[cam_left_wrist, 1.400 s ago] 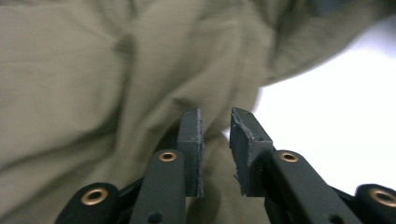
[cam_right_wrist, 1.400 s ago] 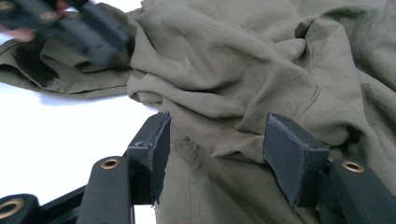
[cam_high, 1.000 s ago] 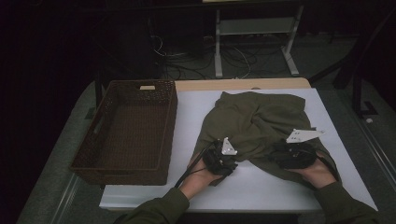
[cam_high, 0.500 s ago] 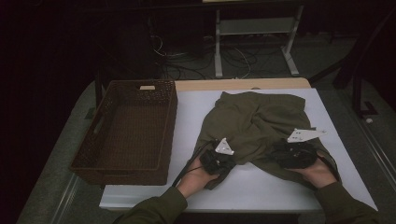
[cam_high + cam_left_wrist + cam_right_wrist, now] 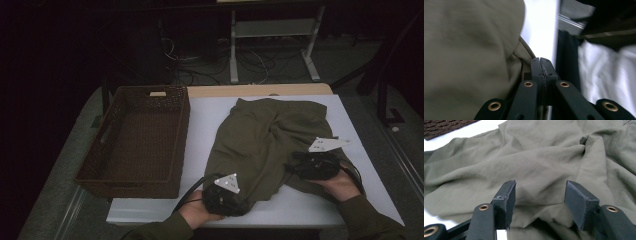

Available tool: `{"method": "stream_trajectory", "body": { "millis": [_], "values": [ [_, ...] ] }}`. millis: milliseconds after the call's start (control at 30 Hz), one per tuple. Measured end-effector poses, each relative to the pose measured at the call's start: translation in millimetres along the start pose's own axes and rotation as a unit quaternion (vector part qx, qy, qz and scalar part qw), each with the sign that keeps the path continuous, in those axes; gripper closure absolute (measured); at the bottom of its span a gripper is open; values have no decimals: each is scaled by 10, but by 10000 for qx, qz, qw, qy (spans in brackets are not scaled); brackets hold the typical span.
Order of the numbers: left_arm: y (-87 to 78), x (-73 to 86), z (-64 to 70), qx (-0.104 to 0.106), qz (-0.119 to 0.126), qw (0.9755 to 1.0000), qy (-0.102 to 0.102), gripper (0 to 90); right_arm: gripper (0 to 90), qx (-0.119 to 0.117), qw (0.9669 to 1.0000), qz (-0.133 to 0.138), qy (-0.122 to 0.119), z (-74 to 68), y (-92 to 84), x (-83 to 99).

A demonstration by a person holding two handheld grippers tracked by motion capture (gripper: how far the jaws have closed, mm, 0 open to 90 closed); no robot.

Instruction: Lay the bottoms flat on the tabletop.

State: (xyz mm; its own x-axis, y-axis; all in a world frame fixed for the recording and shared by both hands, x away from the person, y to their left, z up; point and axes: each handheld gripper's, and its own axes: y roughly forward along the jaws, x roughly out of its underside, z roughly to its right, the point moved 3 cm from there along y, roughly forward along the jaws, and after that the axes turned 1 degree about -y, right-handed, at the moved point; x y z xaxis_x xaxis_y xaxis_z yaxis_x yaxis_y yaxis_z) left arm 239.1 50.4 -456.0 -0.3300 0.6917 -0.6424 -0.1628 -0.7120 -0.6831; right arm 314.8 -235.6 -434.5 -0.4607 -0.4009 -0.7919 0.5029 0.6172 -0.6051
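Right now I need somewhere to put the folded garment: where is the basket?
In the high view the brown wicker basket sits on the left part of the white table, just left of the olive-green garment.

High cam sits above the near edge, looking forward and down over the whole table (image 5: 200, 120). Each gripper cam rides low, right up against the green cloth (image 5: 544, 157). All three views share that cloth.

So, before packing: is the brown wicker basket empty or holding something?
Empty: the brown wicker basket shows bare woven floor; the olive-green garment lies beside it.
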Motion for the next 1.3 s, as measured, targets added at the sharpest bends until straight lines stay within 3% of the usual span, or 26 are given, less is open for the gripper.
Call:
{"method": "stream_trajectory", "body": {
  "millis": [33, 133, 233, 333, 433, 667, 800, 933, 1067, 1133, 1200, 1300],
  "values": [
    [0, 26, 37, 127, -54, 9999, 31, 895, 418, -6, 10000, 1, -2, -2, 0, -1],
    [-5, 44, 74, 173, -48, 9998, 98, 893, 419, -4, 10000, 0, -4, -4, 2, -3],
    [-68, -7, 13, 80, 235, 9997, 58, 857, 418, -2, 10000, 6, -20, -3, 2, -7],
    [-148, -63, -42, -30, 594, 9982, -78, 733, 418, -20, 10000, 0, -34, -4, 2, -6],
    [-189, -112, -52, -115, 786, 9968, -111, 656, 418, -21, 10000, 4, -23, -1, 5, -7],
    [-58, -289, -72, -505, 838, 9952, 83, 539, 418, -48, 10000, -31, -48, -18, 15, -6],
    [64, -391, -94, -619, 764, 9950, 182, 528, 418, -44, 10000, -36, -54, -13, 19, -5],
    [198, -487, -148, -723, 590, 9954, 226, 584, 418, -42, 10000, -32, -51, -8, 18, -4],
    [275, -539, -231, -628, 521, 9965, 207, 852, 418, -36, 10000, -29, -44, -5, 11, -3],
    [252, -567, -287, -614, 591, 9963, 124, 890, 418, -24, 10000, -7, -39, -1, 9, -4],
    [189, -598, -364, -654, 751, 9950, -22, 892, 418, -20, 10000, 4, -30, 3, 4, -5],
    [61, -626, -534, -910, 969, 9908, -236, 893, 418, -11, 10000, 11, -21, 5, 2, -6]
  ]
}}
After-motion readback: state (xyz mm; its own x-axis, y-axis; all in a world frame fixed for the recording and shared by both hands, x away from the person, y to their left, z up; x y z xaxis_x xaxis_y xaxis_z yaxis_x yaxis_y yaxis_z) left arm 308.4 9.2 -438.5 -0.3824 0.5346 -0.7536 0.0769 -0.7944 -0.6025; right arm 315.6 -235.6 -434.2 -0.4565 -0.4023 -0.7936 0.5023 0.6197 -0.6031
